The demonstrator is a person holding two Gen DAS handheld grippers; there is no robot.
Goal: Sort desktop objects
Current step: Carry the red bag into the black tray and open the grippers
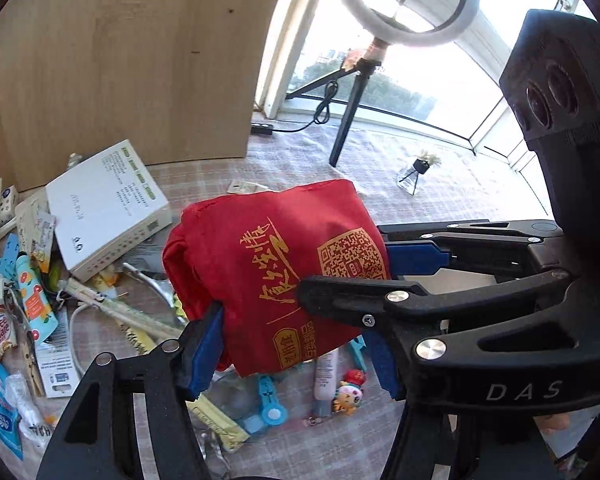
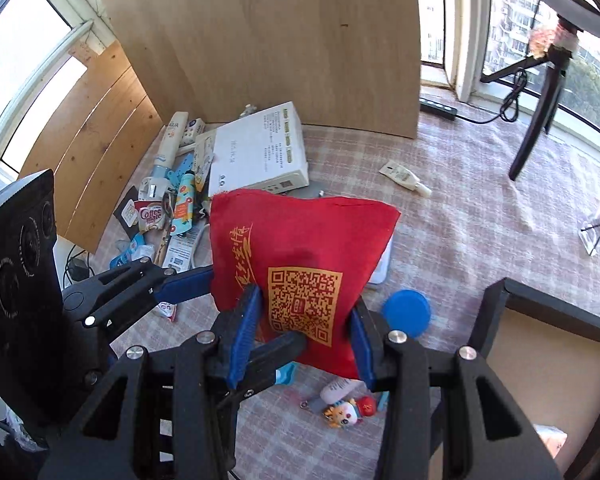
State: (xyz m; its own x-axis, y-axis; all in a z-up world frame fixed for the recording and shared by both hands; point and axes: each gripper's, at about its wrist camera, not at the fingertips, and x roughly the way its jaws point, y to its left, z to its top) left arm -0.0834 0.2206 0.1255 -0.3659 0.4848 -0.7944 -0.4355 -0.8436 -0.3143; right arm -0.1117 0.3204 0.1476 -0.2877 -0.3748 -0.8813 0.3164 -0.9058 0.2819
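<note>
A red cloth bag (image 1: 276, 276) with gold lettering and a QR code is held up above the table by both grippers; it also shows in the right wrist view (image 2: 300, 280). My left gripper (image 1: 296, 340) is shut on its lower edge, with blue pads on both sides. My right gripper (image 2: 306, 336) is shut on the bag's bottom edge below the QR code. In the left wrist view the right gripper (image 1: 352, 276) reaches in from the right and clamps the bag's side. The bag hides part of the table behind it.
A pile of small items lies at the left: a white box (image 2: 260, 152), a Coffee mate sachet (image 2: 150, 214), tubes and packets. A tiger keychain (image 2: 348, 414), a blue lid (image 2: 406, 312) and a small tube (image 2: 404, 178) lie on the checked cloth. A dark-rimmed box (image 2: 540, 360) stands at the right; a wooden board (image 2: 280, 40) stands behind.
</note>
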